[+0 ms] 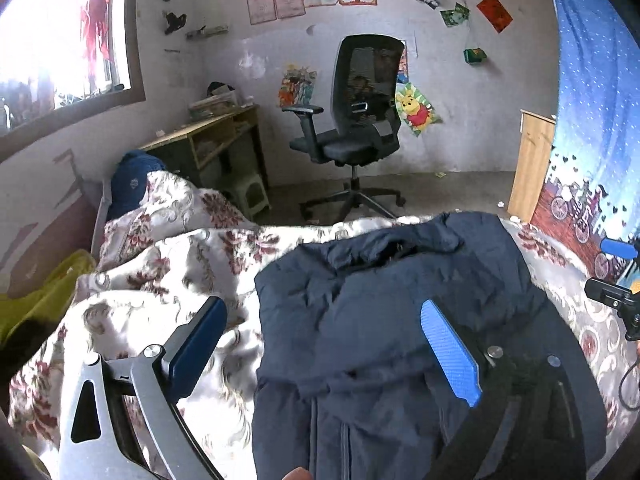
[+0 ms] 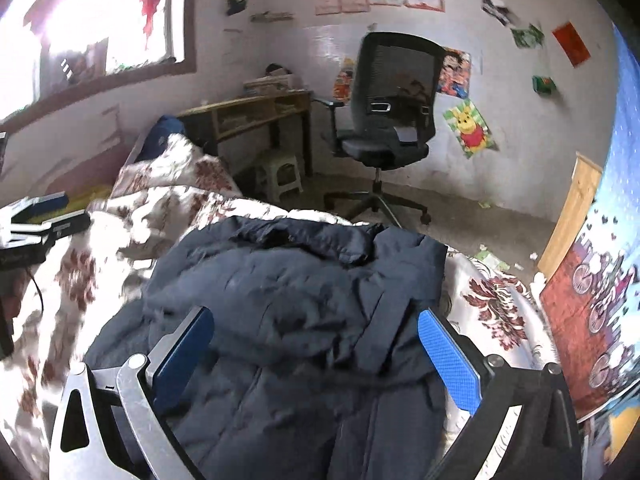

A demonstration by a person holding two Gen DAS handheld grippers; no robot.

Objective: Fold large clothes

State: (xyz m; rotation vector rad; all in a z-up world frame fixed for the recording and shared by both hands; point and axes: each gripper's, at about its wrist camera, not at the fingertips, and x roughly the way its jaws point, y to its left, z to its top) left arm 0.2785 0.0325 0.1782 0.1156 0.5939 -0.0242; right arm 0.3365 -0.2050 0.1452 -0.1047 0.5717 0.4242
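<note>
A dark navy padded jacket lies on the floral bedspread, sleeves folded in over its body. My left gripper is open above the jacket's left edge, empty. In the right wrist view the jacket fills the middle, and my right gripper is open over it, holding nothing. The right gripper also shows at the far right of the left wrist view. The left gripper shows at the left edge of the right wrist view.
A black office chair stands on the floor beyond the bed. A wooden desk and a small stool stand at the back left. A blue printed curtain hangs at the right. A yellow-green cloth lies at the bed's left.
</note>
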